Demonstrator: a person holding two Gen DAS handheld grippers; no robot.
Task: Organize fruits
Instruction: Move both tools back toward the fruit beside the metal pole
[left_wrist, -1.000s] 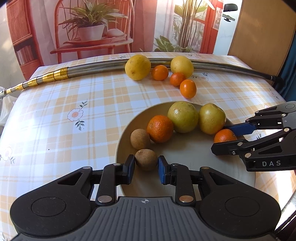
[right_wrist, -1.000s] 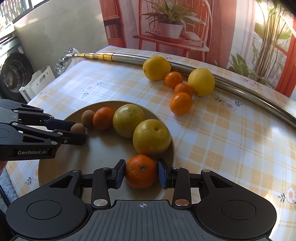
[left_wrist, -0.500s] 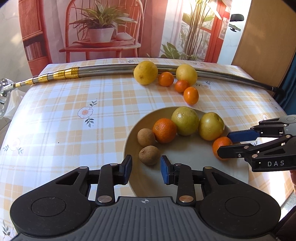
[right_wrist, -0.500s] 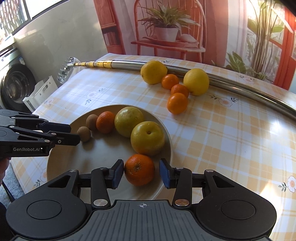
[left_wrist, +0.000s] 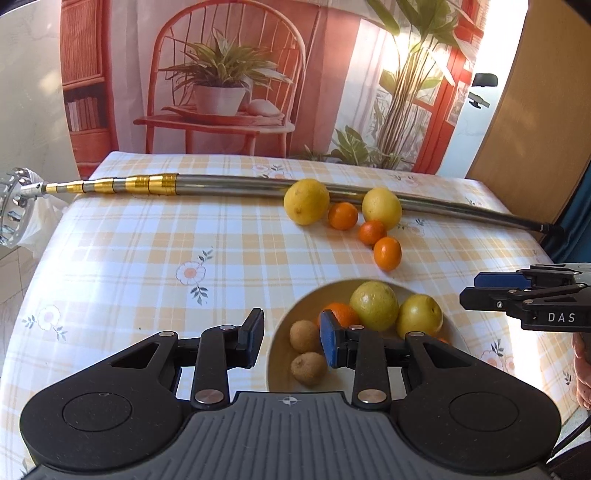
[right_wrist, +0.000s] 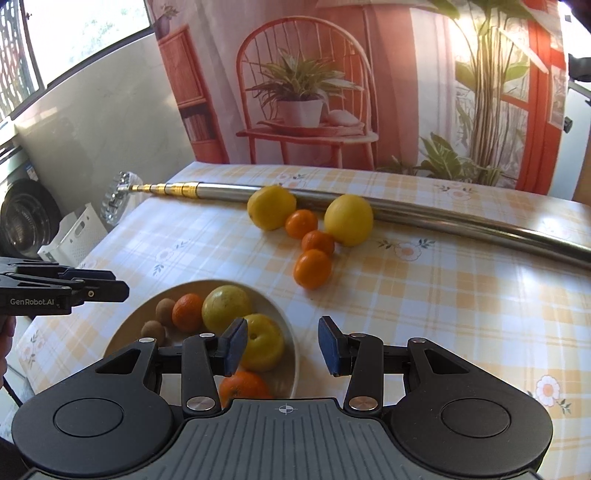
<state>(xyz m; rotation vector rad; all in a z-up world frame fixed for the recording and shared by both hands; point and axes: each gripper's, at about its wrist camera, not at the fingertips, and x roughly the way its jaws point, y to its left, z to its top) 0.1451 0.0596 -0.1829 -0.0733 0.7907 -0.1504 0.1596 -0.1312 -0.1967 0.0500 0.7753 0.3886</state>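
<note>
A cream plate (left_wrist: 317, 295) (right_wrist: 125, 328) holds two brown kiwis (left_wrist: 307, 367) (right_wrist: 152, 329), two yellow-green fruits (left_wrist: 373, 304) (right_wrist: 226, 308) and two oranges (right_wrist: 187, 311). My left gripper (left_wrist: 291, 338) is open and empty, raised over the plate's left rim. My right gripper (right_wrist: 282, 345) is open and empty above the plate's right rim, with one orange (right_wrist: 243, 386) under its left finger. Farther back on the tablecloth lie two lemons (left_wrist: 306, 201) (right_wrist: 348, 219) and three small oranges (left_wrist: 387, 253) (right_wrist: 312, 268). Each gripper shows in the other's view, the right gripper (left_wrist: 476, 290) and the left gripper (right_wrist: 122, 286).
A long metal telescopic pole (left_wrist: 229, 182) (right_wrist: 443, 218) lies across the back of the table, touching the lemons. The checked tablecloth (left_wrist: 147, 258) ends at the table's left edge. A washing machine (right_wrist: 26, 218) and a white crate (right_wrist: 77, 232) stand beyond it.
The left gripper let go of the front kiwi and the right gripper let go of the near orange. Both opened wider and drew back and up from the plate.
</note>
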